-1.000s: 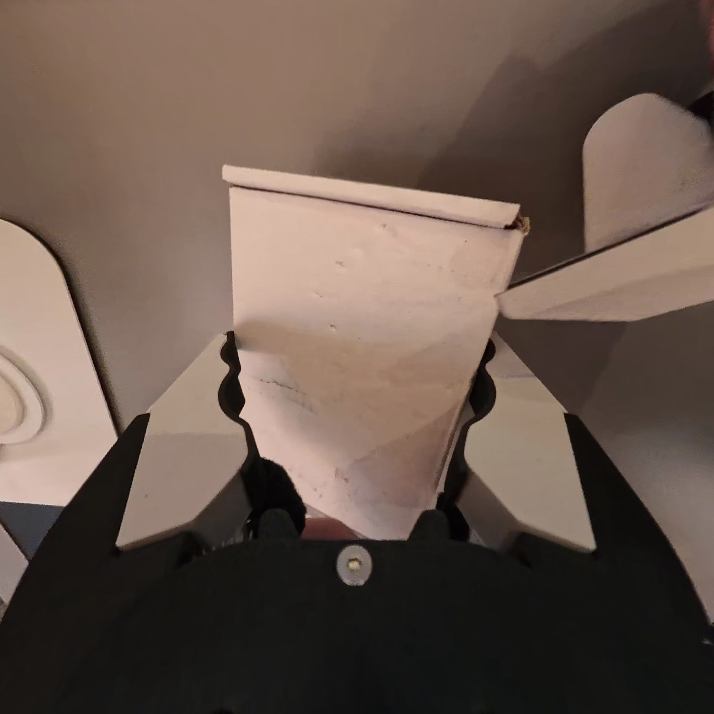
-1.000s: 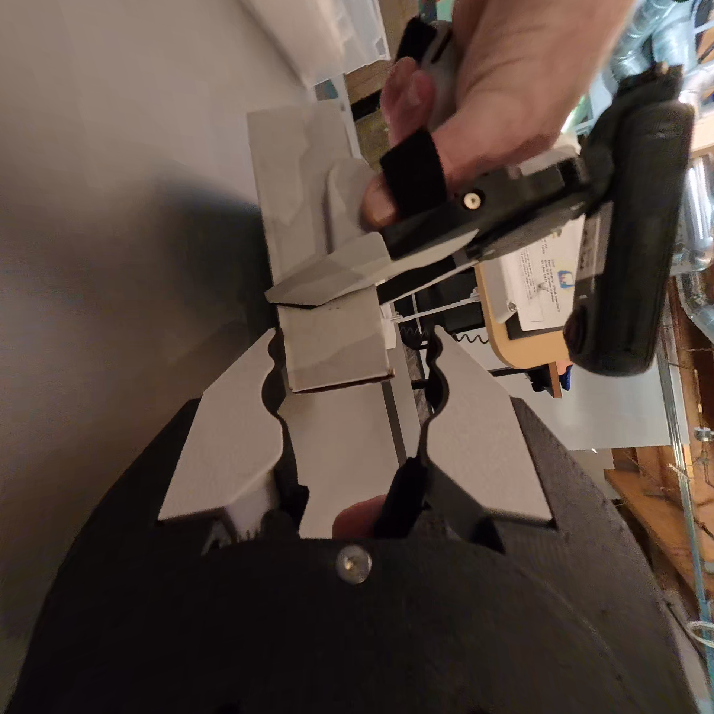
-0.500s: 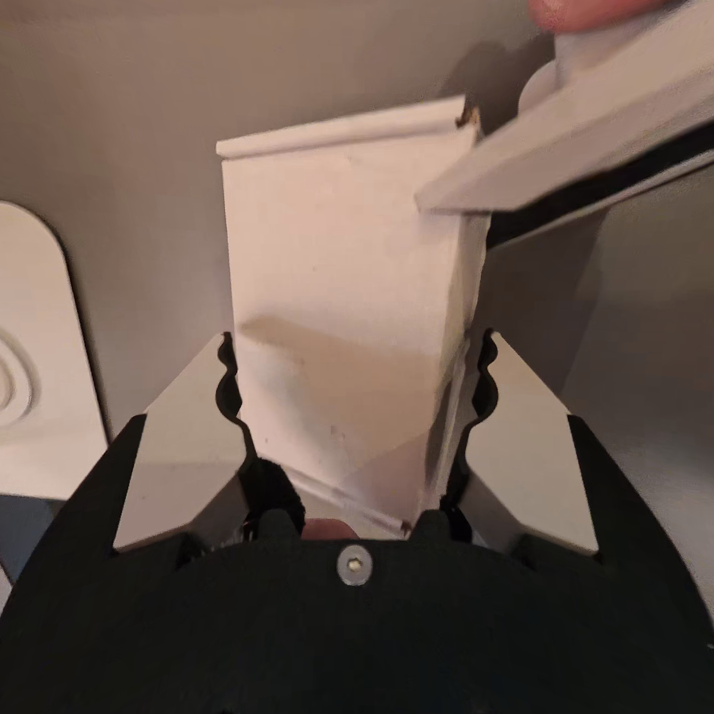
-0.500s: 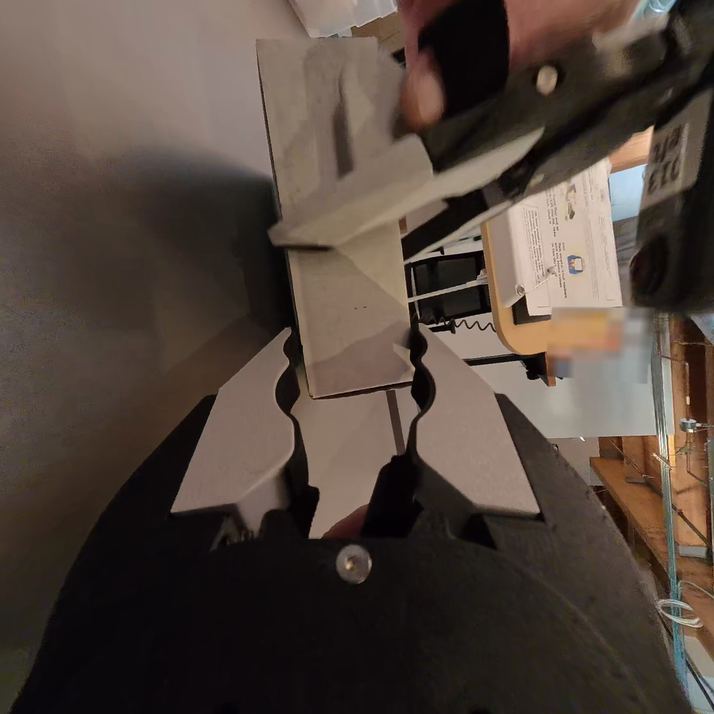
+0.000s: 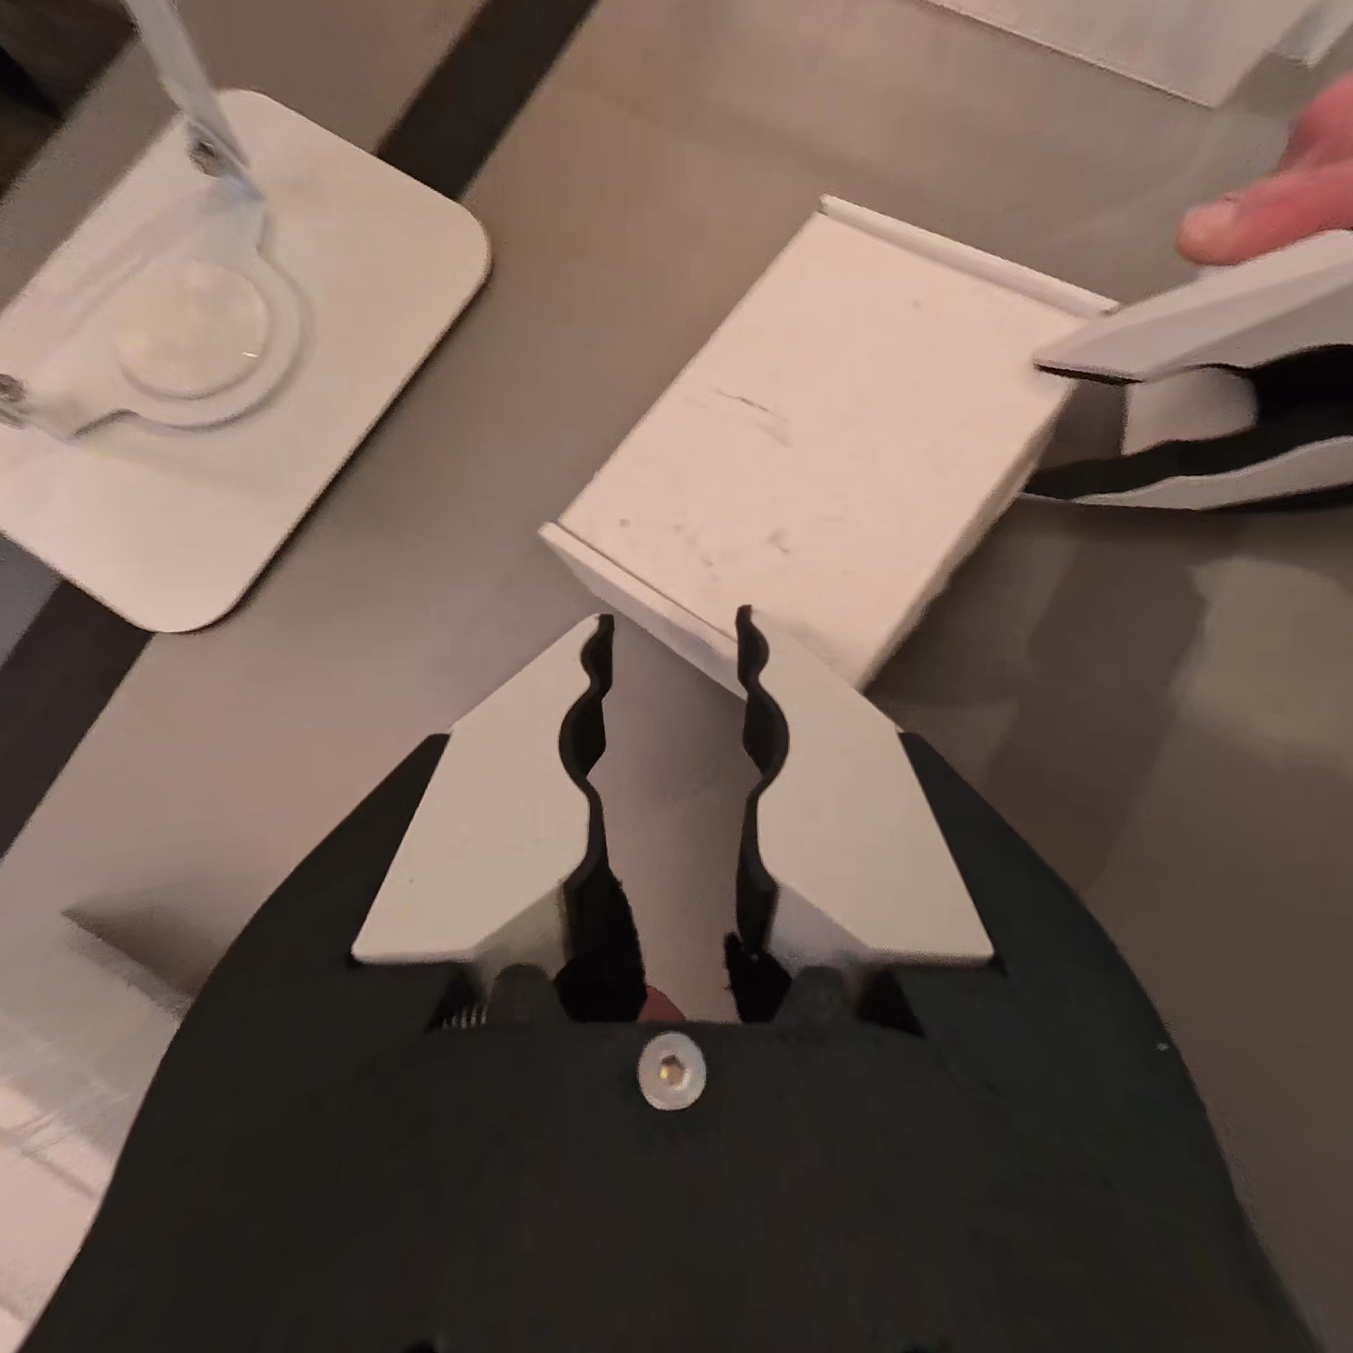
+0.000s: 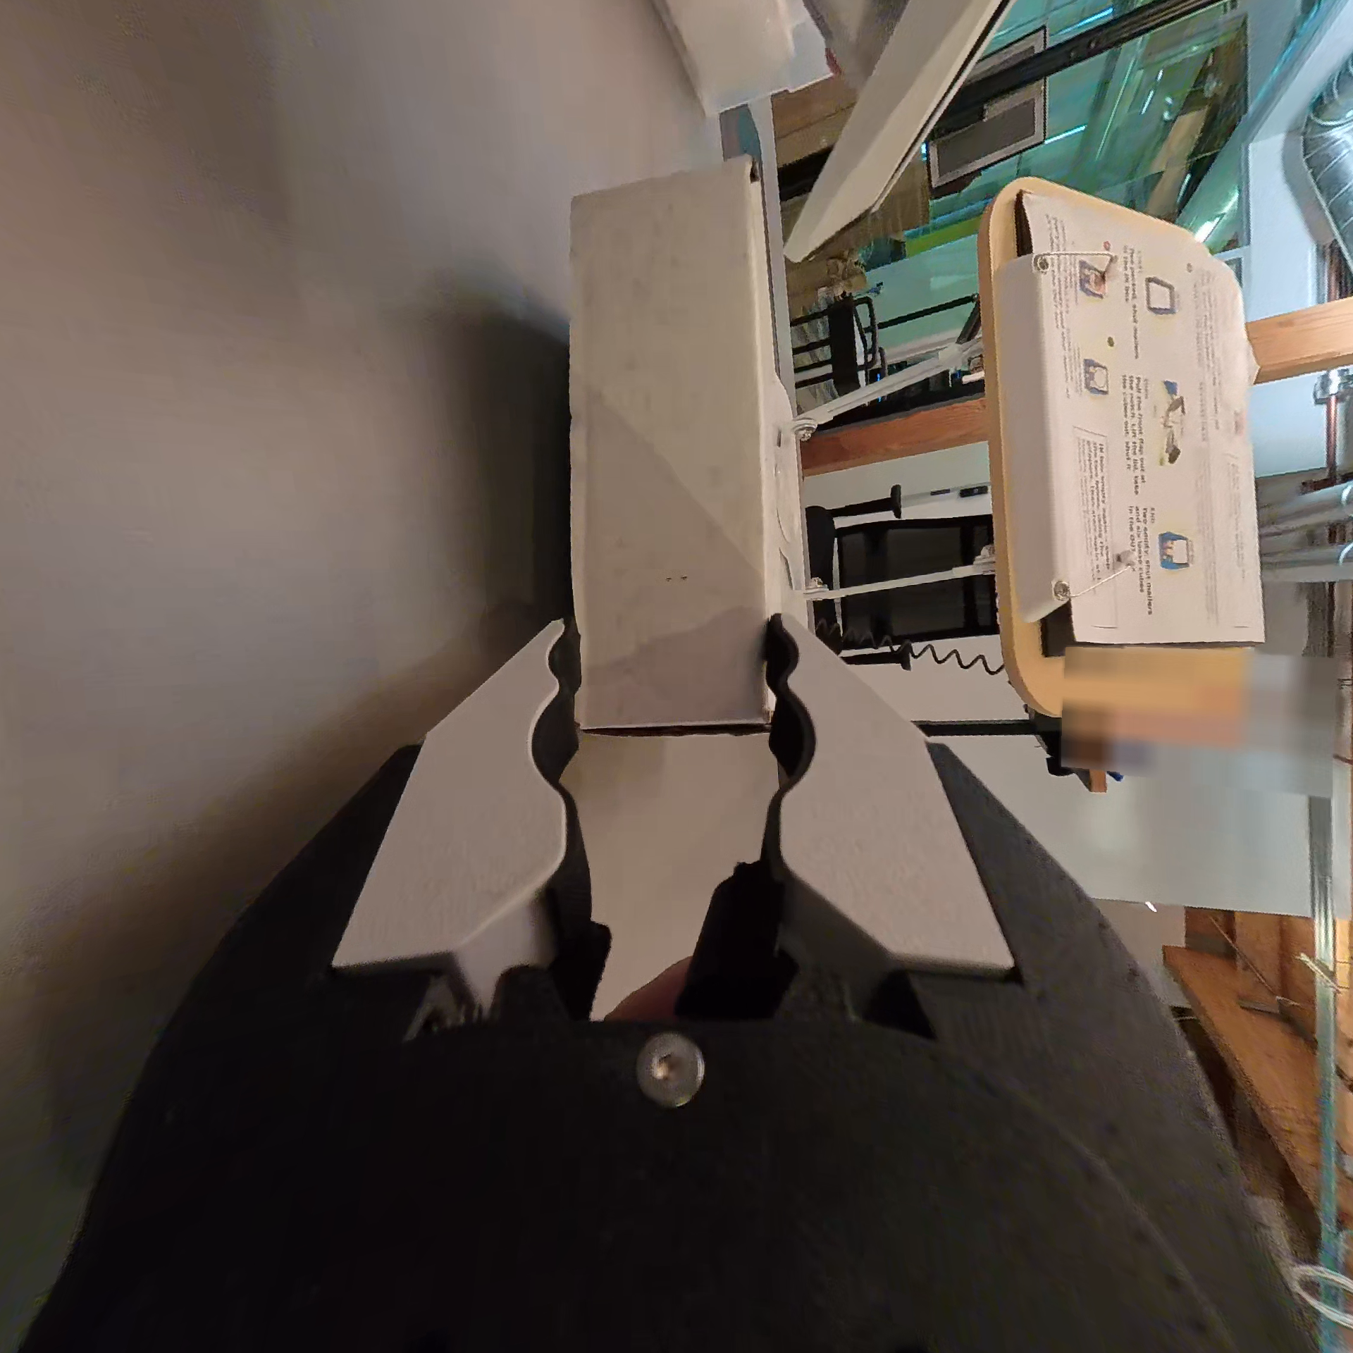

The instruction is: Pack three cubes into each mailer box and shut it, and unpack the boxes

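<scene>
Currently the closed white mailer box [image 5: 813,446] lies flat on the grey table [image 5: 366,703]. Right gripper [image 6: 666,630] clamps its end; left gripper [image 5: 670,622] hangs empty, jaws parted, beside the near corner. Risk: one-ended hold lets the box pivot or slip.

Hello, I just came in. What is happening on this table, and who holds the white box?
A person works with two handheld tools on a closed white mailer box lying on the grey table. The right tool has its fingers on both sides of one end of the box. The left tool is open and empty, just short of the box's near edge. No cubes are visible.
</scene>
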A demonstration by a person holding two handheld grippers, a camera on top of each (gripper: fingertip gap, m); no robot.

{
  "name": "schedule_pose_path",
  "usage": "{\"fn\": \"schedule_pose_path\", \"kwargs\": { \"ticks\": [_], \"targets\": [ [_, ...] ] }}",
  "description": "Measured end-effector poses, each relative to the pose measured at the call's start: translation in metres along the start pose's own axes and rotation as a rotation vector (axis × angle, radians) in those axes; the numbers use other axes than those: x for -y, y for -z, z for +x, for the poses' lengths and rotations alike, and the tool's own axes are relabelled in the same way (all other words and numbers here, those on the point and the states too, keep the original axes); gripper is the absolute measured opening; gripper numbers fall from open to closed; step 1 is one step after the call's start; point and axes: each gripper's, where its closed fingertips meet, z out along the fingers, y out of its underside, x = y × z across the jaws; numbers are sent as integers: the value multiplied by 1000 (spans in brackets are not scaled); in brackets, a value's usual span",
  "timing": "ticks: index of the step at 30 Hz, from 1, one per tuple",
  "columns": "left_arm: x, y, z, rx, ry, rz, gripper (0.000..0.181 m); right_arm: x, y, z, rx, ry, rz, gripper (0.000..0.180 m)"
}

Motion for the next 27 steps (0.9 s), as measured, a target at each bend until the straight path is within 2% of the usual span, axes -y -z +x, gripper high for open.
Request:
{"fn": "schedule_pose_path", "kwargs": {
  "ticks": [1,3,5,7,10,11,12,15,17,18,20,21,24,27],
  "targets": [
    [3,-1,-3,17,-4,10,32,-1,0,-1,-1,4,-2,49],
    [7,-6,0,16,4,6,26,0,1,-1,-1,-4,4,49],
    [-2,-16,-3,93,-69,-56,22,1,2,-2,9,-18,16,49],
    [2,-21,4,56,-5,-11,9,2,4,-2,23,-44,27,48],
    [2,-23,8,27,75,46,3,3,5,-3,49,-100,53,47],
    [-4,-26,9,29,85,35,3,6,7,-2,69,-161,84,18],
    [-3,-28,7,61,81,68,0,12,10,-3,115,-245,128,9],
    [-2,-28,10,79,116,131,2,4,9,0,113,-230,88,5],
    [-3,-28,9,87,106,138,0,1,8,-2,100,-213,75,10],
    [-2,-28,8,82,115,135,0,-1,8,-3,99,-189,61,19],
    [-2,-29,6,86,101,108,0,3,7,-7,94,-150,50,54],
    [-2,-29,6,89,100,92,0,4,6,-8,96,-131,37,62],
    [1,-32,7,75,114,76,0,1,-2,-13,78,-46,-47,70],
    [3,-33,6,24,168,77,0,-8,-10,-12,42,-2,-128,60]
  ]
}}
